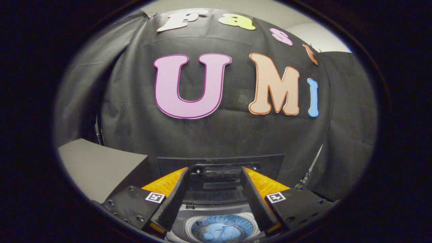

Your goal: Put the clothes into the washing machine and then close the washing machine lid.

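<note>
Two fingers of the gripper (pixel 213 179) stand apart with nothing between them, raised over the small grey top-loading washing machine (pixel 216 216). Below and between them, crumpled light blue clothes (pixel 219 233) lie inside the round drum. Just ahead of the fingertips the machine's dark lid (pixel 221 163) stands upright against the black cloth wall (pixel 209 135). Left of it sits a grey boxy surface (pixel 101 167).

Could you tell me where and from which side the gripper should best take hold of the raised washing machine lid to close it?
Probably the lid's free top edge, approached from the front: it stands upright behind the drum, where blue clothes lie. The open gripper already straddles that edge without touching.
</note>
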